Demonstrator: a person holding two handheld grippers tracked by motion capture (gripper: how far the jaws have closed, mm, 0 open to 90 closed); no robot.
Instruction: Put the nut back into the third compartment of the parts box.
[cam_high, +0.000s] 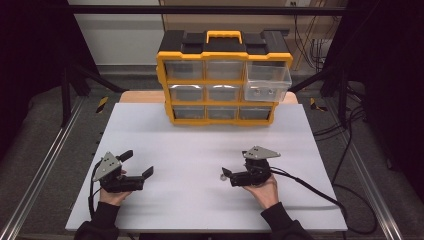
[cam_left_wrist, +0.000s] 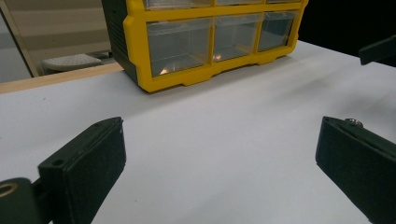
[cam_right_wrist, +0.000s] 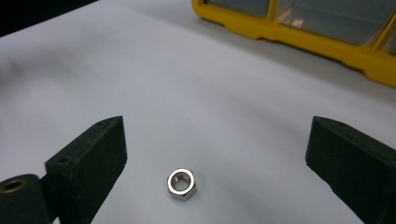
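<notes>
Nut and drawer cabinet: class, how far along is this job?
Done: one top drawer of the cabinet stands pulled out. In hand: the open right gripper brackets the nut lying on the table, ungripped. Left: probably grasping it and carrying it to that drawer.

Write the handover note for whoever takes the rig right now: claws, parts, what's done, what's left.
Left claw: open, holds nothing, resting low at the near left of the white table.
Right claw: open, jaws either side of a small steel hex nut that lies flat on the table, not touching it.
Yellow drawer organizer stands at the far edge; its top right drawer is pulled out, with a few small parts inside, the other drawers shut.
Done: drawer opened, claw lined up on the nut.
Left: probably close on the nut, carry it to the open drawer, drop it in, push the drawer shut.
</notes>
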